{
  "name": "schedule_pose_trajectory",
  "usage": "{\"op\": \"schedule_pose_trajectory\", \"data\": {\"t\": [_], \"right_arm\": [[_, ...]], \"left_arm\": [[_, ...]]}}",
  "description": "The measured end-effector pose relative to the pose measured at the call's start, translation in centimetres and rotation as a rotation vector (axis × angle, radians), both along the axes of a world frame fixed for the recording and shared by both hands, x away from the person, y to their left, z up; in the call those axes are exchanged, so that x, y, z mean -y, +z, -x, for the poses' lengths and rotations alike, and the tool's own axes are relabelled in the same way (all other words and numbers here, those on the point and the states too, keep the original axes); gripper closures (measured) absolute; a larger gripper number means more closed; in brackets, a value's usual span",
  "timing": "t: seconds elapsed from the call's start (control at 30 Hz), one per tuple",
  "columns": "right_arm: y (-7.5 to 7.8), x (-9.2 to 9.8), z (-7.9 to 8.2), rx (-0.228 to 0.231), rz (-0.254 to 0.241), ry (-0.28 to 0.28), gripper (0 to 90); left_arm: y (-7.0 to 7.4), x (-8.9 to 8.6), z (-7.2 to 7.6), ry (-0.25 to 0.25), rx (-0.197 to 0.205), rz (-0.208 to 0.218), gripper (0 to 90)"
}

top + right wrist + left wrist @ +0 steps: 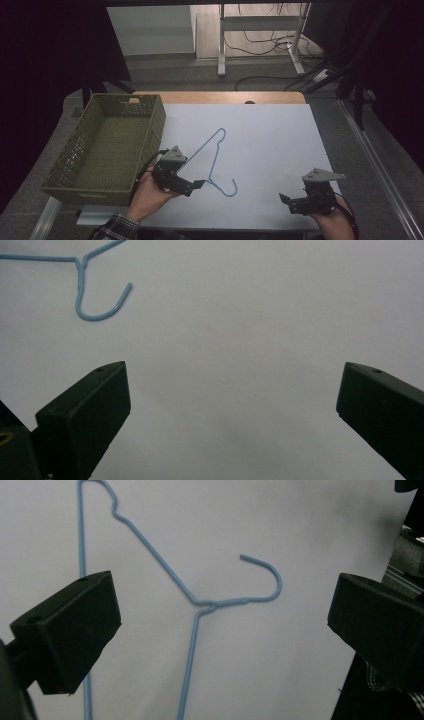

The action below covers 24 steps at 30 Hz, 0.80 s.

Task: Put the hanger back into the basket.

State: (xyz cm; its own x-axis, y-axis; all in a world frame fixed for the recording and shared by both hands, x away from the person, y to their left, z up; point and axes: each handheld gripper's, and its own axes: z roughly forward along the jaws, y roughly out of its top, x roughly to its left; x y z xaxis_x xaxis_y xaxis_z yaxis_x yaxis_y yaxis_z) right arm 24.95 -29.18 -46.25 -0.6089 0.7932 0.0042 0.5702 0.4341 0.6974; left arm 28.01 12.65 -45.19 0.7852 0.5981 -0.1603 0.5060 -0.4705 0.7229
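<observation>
two grippers sit over the near part of a white table (270, 130), each held in a person's hand. the left gripper (196, 184) is near the table's near-left area, just right of a green basket (107, 145), and its jaws stand wide apart with nothing between them. in the left gripper view a blue wire hanger (200, 600) lies flat on the white surface in the gap between the jaws, its hook curling off to the right and its twisted neck about midway; whether the jaws touch the wire cannot be told. from above, the blue wire hanger (215, 160) lies left of the table's middle, its hook toward the near edge and its triangle reaching away toward the far left, close beside the basket's right wall. the right gripper (286, 200) is at the near-right corner, well apart from the hanger, jaws also spread wide and holding nothing. in the right gripper view the hanger's hook (100, 305) shows at the far left.
</observation>
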Motion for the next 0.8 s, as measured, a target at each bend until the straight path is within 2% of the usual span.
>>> {"op": "schedule_pose_trajectory", "data": {"t": [0.2,0.33,0.43,0.47,0.5,0.53,0.57,0.63,0.8], "right_arm": [[-0.1,-0.2,0.0,-0.010,0.010,0.006,0.6],[-0.2,-0.2,0.0,-0.012,0.013,0.008,0.7],[-0.3,-0.3,0.0,-0.016,0.015,0.008,0.8],[-0.3,-0.3,0.0,-0.016,0.017,0.010,0.9],[-0.3,-0.3,0.0,-0.016,0.017,0.010,0.9],[-0.3,-0.3,0.0,-0.017,0.019,0.012,0.9],[-0.3,-0.3,0.0,-0.018,0.022,0.012,1.0],[-0.4,-0.4,0.0,-0.020,0.024,0.015,1.0],[-0.4,-0.5,0.0,-0.023,0.031,0.020,1.2]], "left_arm": [[-0.6,1.1,-1.1,-0.006,0.015,-0.030,2.8],[-1.6,1.2,-1.5,-0.013,0.013,-0.056,9.6],[-2.5,1.4,-1.6,-0.027,0.019,-0.092,20.7],[-3.0,1.4,-1.8,-0.039,0.003,-0.102,30.2],[-3.0,1.4,-1.8,-0.039,0.003,-0.102,34.8],[-3.1,1.4,-1.8,-0.045,-0.004,-0.102,34.8],[-3.3,1.4,-1.9,-0.055,-0.011,-0.100,41.5],[-3.6,1.5,-2.0,-0.070,-0.021,-0.108,48.4],[-5.0,2.1,-2.3,-0.096,-0.045,-0.168,67.1]]}}
